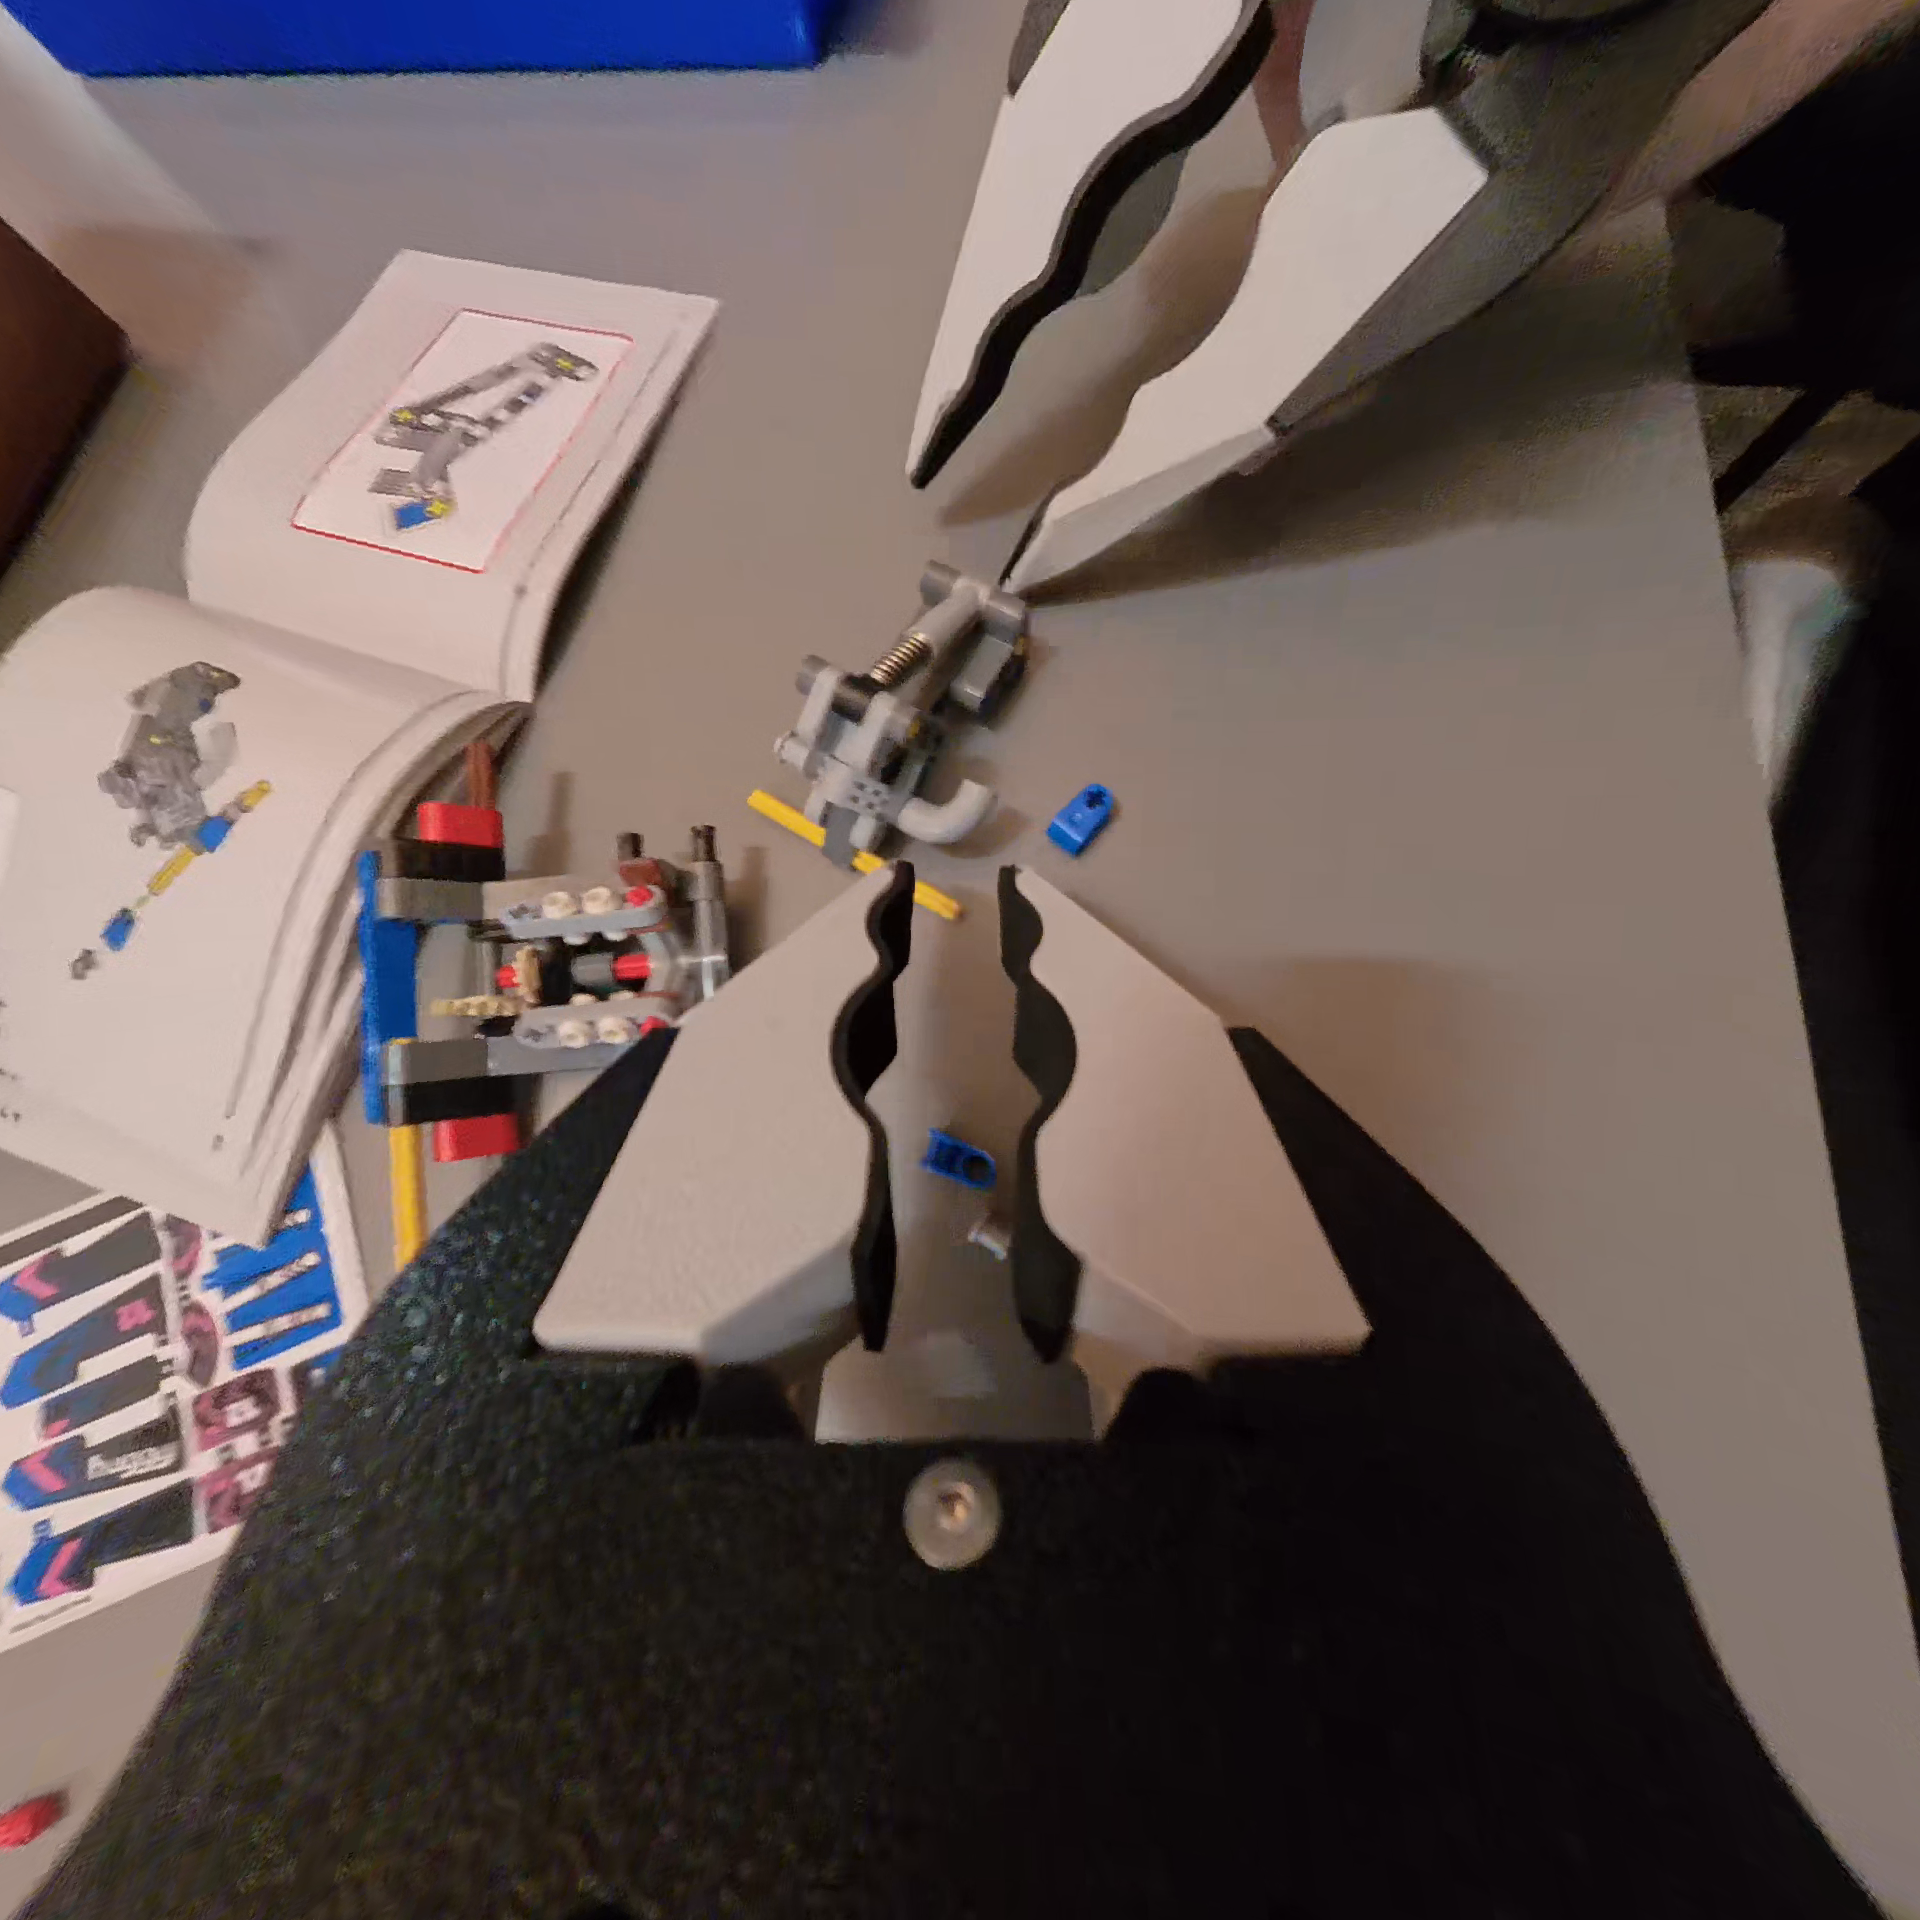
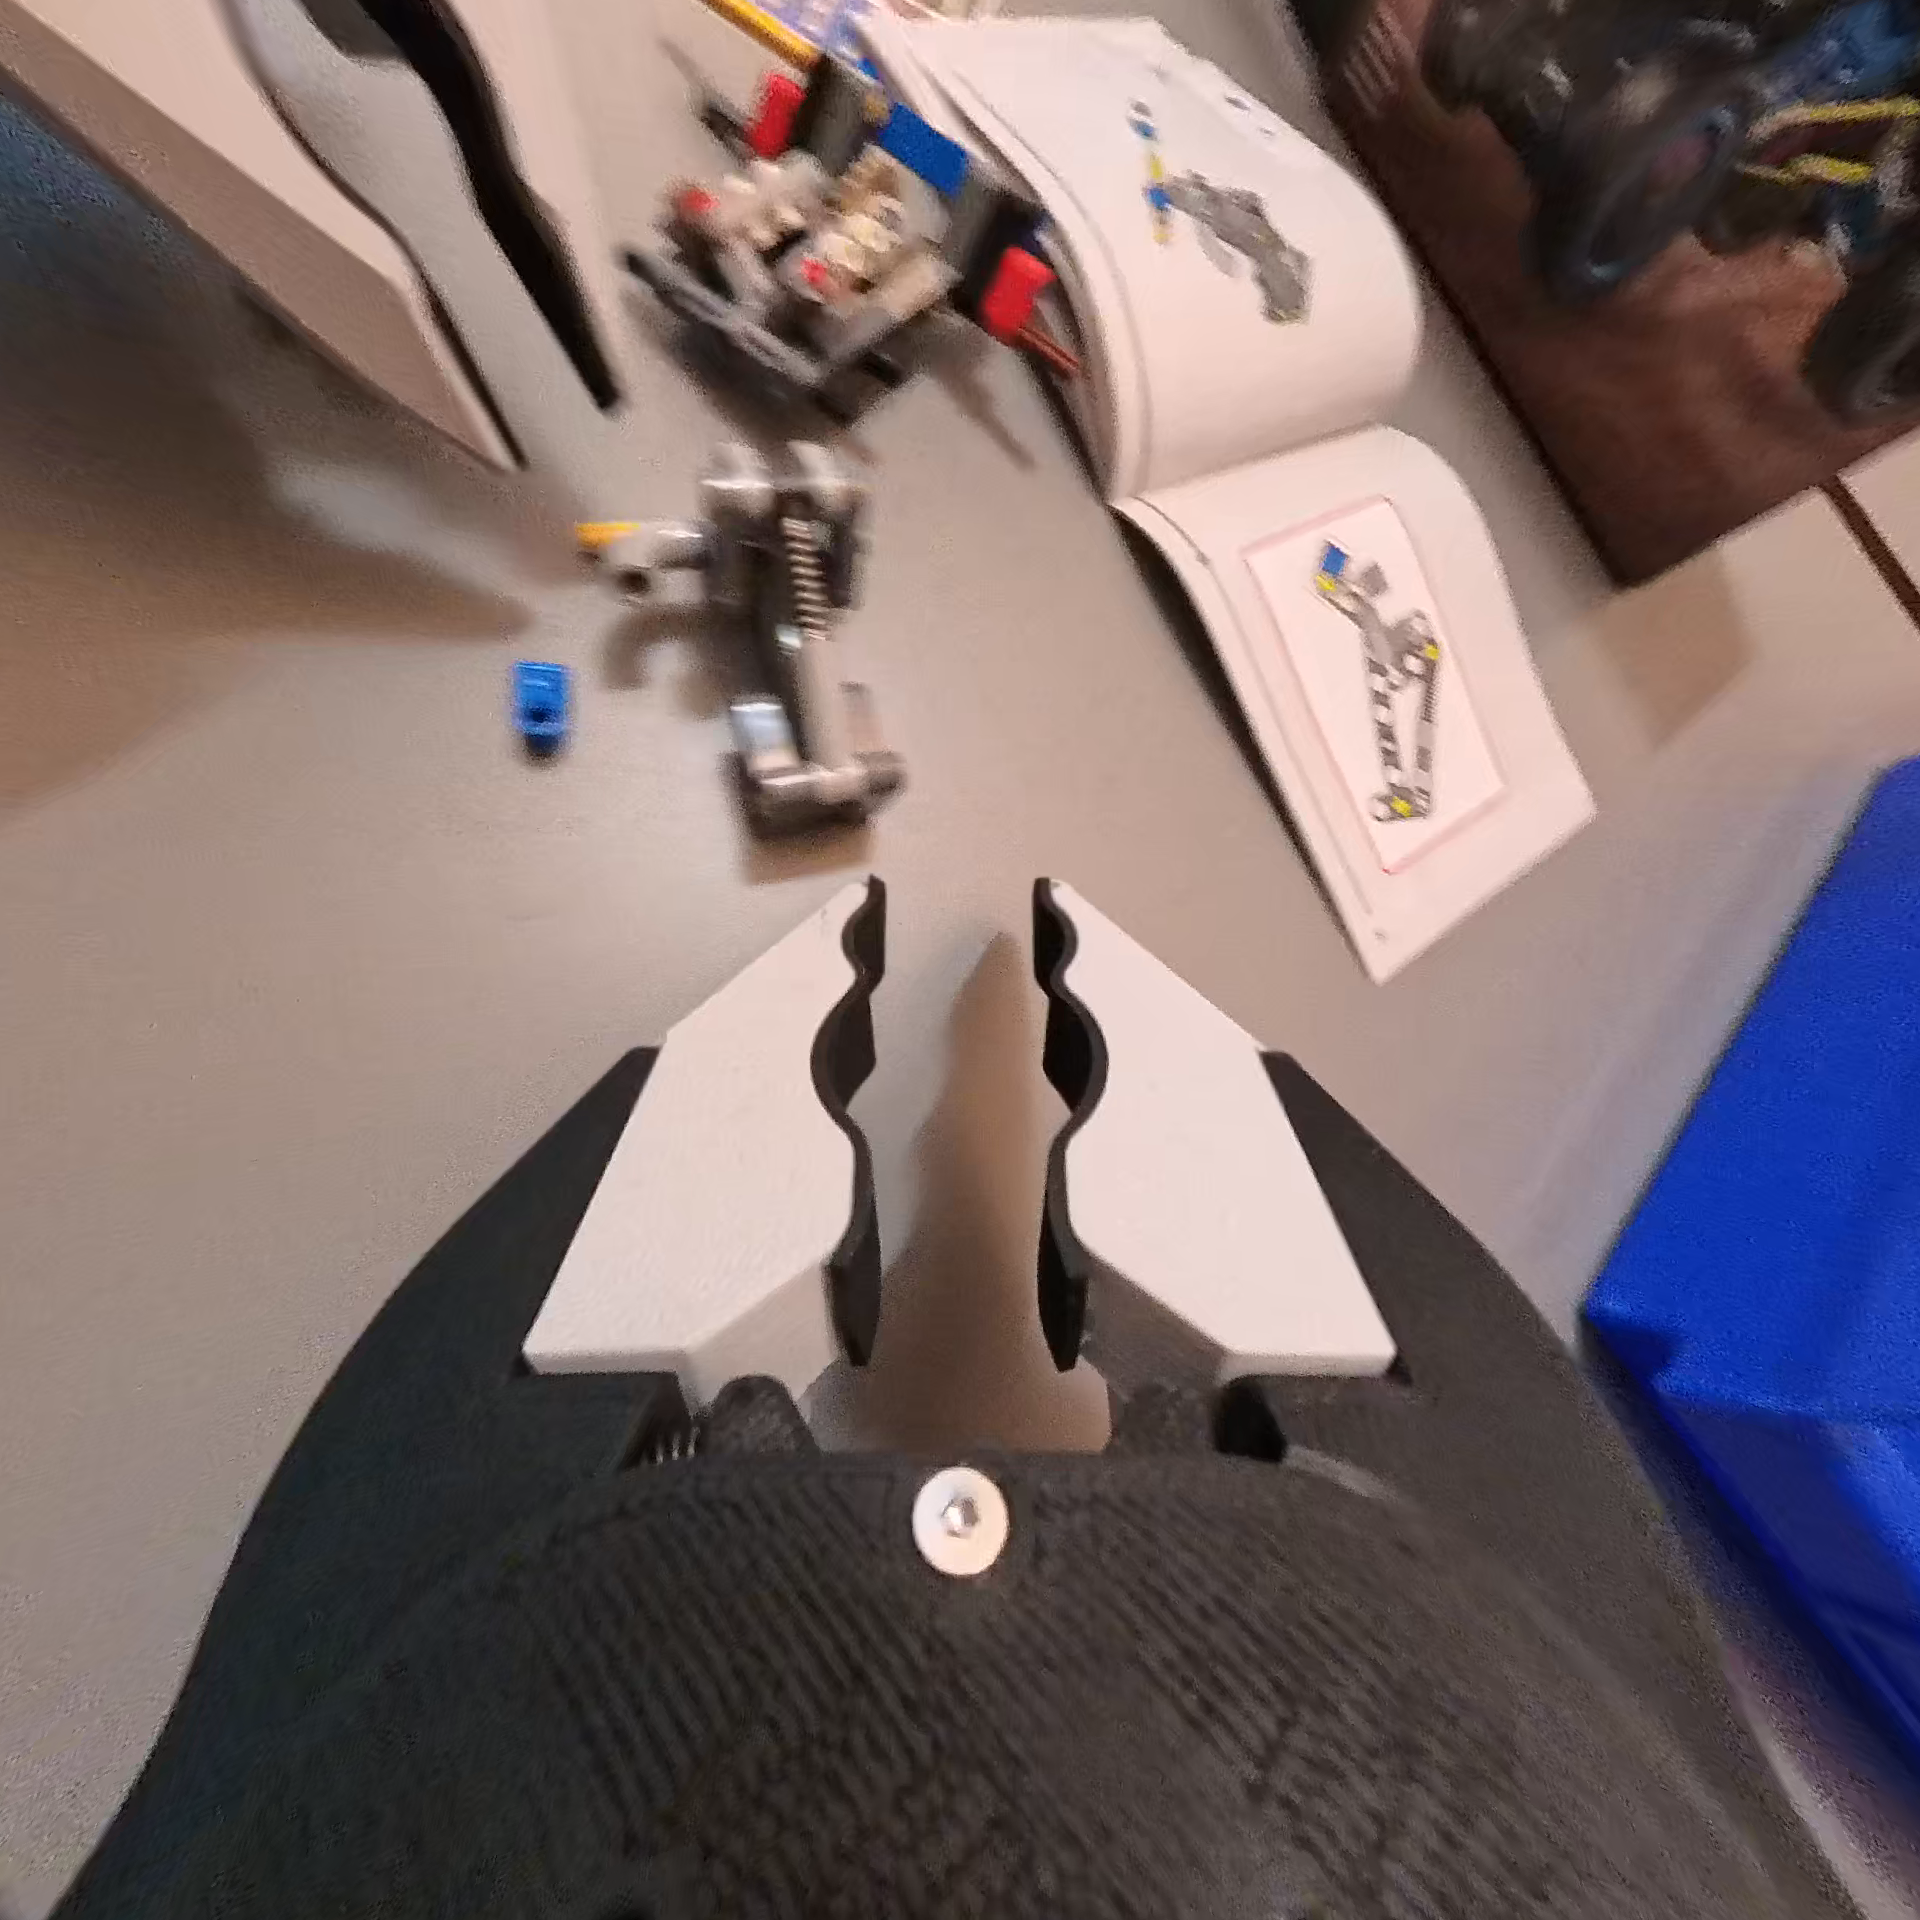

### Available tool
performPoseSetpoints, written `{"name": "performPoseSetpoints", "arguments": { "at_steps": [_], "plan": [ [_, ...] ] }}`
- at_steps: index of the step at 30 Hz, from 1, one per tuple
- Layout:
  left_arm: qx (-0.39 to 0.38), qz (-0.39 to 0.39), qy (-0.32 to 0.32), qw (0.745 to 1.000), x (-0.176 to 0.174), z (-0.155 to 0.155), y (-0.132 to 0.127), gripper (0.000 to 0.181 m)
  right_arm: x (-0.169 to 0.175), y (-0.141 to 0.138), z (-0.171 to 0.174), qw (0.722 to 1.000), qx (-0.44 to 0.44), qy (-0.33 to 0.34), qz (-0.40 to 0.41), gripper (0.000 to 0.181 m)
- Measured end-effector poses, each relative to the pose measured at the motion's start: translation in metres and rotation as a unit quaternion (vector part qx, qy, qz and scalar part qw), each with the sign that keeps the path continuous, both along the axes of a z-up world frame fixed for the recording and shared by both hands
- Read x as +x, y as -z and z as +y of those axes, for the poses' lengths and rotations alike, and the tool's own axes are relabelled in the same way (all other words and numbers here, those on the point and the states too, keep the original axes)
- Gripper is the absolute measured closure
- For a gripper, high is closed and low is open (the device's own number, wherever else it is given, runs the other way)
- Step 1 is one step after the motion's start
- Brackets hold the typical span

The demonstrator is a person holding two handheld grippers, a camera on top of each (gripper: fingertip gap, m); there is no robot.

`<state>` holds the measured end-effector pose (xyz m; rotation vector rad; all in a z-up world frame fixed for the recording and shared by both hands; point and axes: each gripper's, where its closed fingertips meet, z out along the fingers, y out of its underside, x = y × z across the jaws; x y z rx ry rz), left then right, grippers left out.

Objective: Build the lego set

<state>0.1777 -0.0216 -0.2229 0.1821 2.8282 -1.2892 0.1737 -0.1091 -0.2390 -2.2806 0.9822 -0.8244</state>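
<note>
A small grey Lego subassembly with a metal spring (image 1: 904, 717) lies on the grey table, with a yellow axle (image 1: 852, 857) at its near end. It also shows in the right wrist view (image 2: 790, 623), blurred. A loose blue piece (image 1: 1081, 819) (image 2: 540, 707) lies beside it. My left gripper (image 1: 954, 883) is open and empty, its tips just short of the axle. Another blue piece (image 1: 958, 1156) and a grey pin (image 1: 987, 1236) lie on the table between its fingers. My right gripper (image 2: 958, 899) (image 1: 977, 520) is open and empty, close to the subassembly's far end.
A larger blue, grey and red assembly (image 1: 520, 987) (image 2: 831, 249) sits beside the open instruction booklet (image 1: 312, 623) (image 2: 1299, 468). A sticker sheet (image 1: 135, 1382) lies at the left. A blue box (image 2: 1766, 1143) (image 1: 416, 31) stands at the table's far side, and a dark box (image 2: 1662, 260) stands behind the booklet. About 10 centimetres separates my left fingertips from my right.
</note>
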Motion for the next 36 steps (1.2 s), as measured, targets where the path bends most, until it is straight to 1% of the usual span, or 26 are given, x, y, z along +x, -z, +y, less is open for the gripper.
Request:
{"name": "performPoseSetpoints", "arguments": {
  "at_steps": [2,3,4,5,6,7,8,9,11,15,19,21,23,25,27,29,31,36],
  "plan": [
    [-0.006,-0.008,-0.017,1.0,0.013,-0.004,-0.006,0.168,0.004,-0.002,-0.012,1.0,-0.001,0.021,-0.001,0.158],
    [0.003,-0.005,-0.018,1.0,0.018,-0.005,-0.005,0.167,0.003,-0.007,-0.013,0.999,0.007,0.036,-0.006,0.159],
    [0.02,0.001,-0.013,1.0,0.021,-0.004,-0.002,0.165,-0.002,-0.014,-0.007,0.999,0.023,0.034,-0.01,0.16],
    [0.035,0.002,-0.009,0.999,0.024,-0.003,0.0,0.164,-0.011,-0.019,0.01,0.999,0.047,0.005,-0.007,0.161],
    [0.046,-0.005,-0.006,0.999,0.029,-0.004,0.002,0.164,-0.025,-0.023,0.033,0.996,0.074,-0.043,0.003,0.161],
    [0.055,-0.011,0.003,0.998,0.032,-0.005,0.004,0.164,-0.039,-0.024,0.055,0.991,0.097,-0.089,0.015,0.161],
    [0.064,-0.012,0.021,0.998,0.031,-0.007,0.007,0.164,-0.048,-0.022,0.073,0.986,0.112,-0.121,0.028,0.162],
    [0.072,-0.013,0.036,0.997,0.03,-0.01,0.009,0.164,-0.053,-0.019,0.084,0.983,0.115,-0.137,0.038,0.161],
    [0.085,-0.023,0.061,0.994,0.03,-0.017,0.014,0.162,-0.052,-0.009,0.093,0.982,0.106,-0.146,0.052,0.161],
    [0.107,-0.008,0.095,0.99,0.018,-0.023,0.023,0.163,-0.036,0.006,0.083,0.989,0.072,-0.108,0.066,0.165],
    [0.098,-0.001,0.122,0.988,-0.001,-0.024,0.022,0.164,-0.033,0.007,0.062,0.992,0.058,-0.09,0.066,0.167],
    [0.094,-0.007,0.129,0.987,-0.005,-0.024,0.02,0.163,-0.038,0.005,0.062,0.99,0.069,-0.103,0.069,0.165],
    [0.091,-0.018,0.121,0.988,-0.001,-0.024,0.017,0.163,-0.041,-0.001,0.068,0.988,0.083,-0.124,0.05,0.163],
    [0.087,-0.021,0.109,0.99,0.007,-0.025,0.015,0.163,-0.041,-0.01,0.078,0.984,0.075,-0.162,0.005,0.165],
    [0.083,-0.014,0.1,0.991,0.012,-0.026,0.014,0.162,-0.034,-0.015,0.079,0.983,0.042,-0.172,-0.04,0.162],
    [0.073,0.0,0.109,0.991,0.009,-0.03,0.012,0.158,-0.034,-0.009,0.08,0.983,0.031,-0.179,-0.029,0.155],
    [0.07,0.009,0.123,0.99,0.005,-0.033,0.013,0.157,-0.034,-0.006,0.081,0.98,0.022,-0.196,-0.022,0.152],
    [0.063,0.026,0.133,0.989,0.004,-0.04,0.015,0.155,-0.03,0.002,0.072,0.971,-0.039,-0.236,-0.029,0.161]
  ]
}}
